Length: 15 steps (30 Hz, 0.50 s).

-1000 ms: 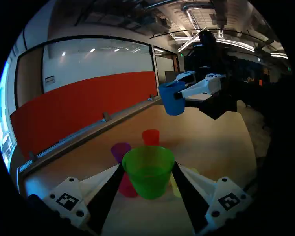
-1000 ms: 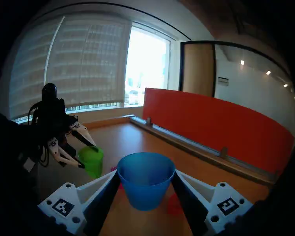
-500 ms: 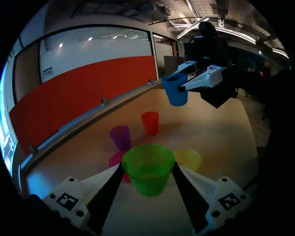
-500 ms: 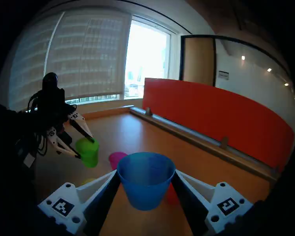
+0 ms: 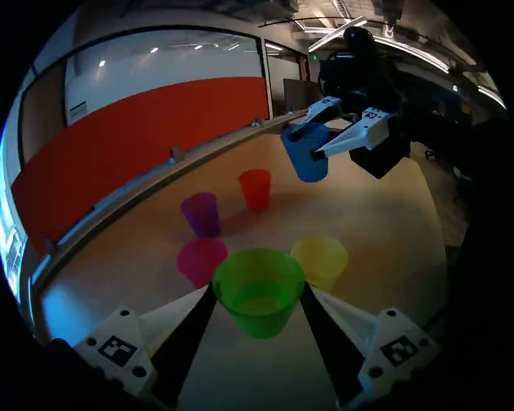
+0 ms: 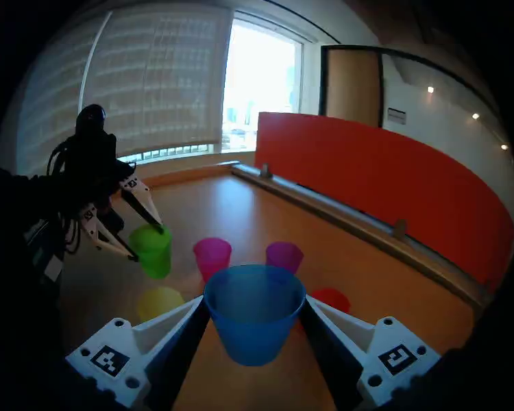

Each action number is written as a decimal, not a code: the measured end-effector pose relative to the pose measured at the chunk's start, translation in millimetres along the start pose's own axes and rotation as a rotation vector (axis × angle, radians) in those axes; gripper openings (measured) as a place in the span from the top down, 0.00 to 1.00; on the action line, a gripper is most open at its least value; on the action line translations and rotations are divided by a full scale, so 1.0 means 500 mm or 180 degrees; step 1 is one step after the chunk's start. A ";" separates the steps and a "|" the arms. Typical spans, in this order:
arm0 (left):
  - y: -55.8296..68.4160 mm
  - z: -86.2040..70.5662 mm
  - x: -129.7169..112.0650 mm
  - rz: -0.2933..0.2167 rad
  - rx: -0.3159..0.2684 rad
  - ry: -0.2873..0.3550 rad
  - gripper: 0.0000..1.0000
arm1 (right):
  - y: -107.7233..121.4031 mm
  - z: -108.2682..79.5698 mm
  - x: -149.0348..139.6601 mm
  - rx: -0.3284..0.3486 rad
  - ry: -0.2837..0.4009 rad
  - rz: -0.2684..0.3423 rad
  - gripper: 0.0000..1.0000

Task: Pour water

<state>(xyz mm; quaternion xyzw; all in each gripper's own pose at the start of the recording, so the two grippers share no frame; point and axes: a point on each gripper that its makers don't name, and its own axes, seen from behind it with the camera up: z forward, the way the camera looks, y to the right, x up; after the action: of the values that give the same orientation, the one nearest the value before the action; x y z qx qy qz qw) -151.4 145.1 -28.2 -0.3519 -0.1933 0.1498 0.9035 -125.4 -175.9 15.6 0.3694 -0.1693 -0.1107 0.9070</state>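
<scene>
Steeper look down on the tabletop (image 5: 380, 219) than a second ago. Pink cup (image 5: 201, 259), purple cup (image 5: 201, 214), orange cup (image 5: 255, 189), yellow cup (image 5: 319, 259) now clear of the green cup (image 5: 259, 305); blue cup (image 5: 305, 154) higher in the left gripper view.

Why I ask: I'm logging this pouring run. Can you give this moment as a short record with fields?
left hand-held gripper: shut on green cup, above the table
right hand-held gripper: shut on blue cup, lifted
standing on table: purple cup, red cup, pink cup, yellow cup
pouring: no stream visible
cup contents: cannot tell
</scene>
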 end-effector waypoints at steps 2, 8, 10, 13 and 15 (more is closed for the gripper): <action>0.000 0.005 -0.010 -0.0019 -0.0001 -0.0039 0.13 | -0.001 0.006 -0.010 0.0010 -0.0040 0.0013 0.09; 0.001 0.018 -0.036 -0.0067 -0.0027 -0.0169 0.13 | -0.003 0.022 -0.047 0.0025 -0.0195 0.0012 0.09; 0.002 0.022 -0.042 -0.0067 -0.0046 -0.0206 0.13 | -0.005 0.027 -0.056 0.0040 -0.0229 0.0013 0.10; 0.004 0.029 -0.050 -0.0062 -0.0070 -0.0264 0.13 | -0.008 0.035 -0.069 0.0063 -0.0275 0.0029 0.10; 0.005 0.034 -0.056 -0.0059 -0.0085 -0.0309 0.13 | -0.010 0.039 -0.078 0.0077 -0.0308 0.0044 0.09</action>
<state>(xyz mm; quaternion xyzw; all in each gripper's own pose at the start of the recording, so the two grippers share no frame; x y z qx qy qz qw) -184.1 145.3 -25.0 -0.3543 -0.2421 0.1557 0.8897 -169.2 -179.2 16.6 0.3735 -0.2169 -0.1201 0.8939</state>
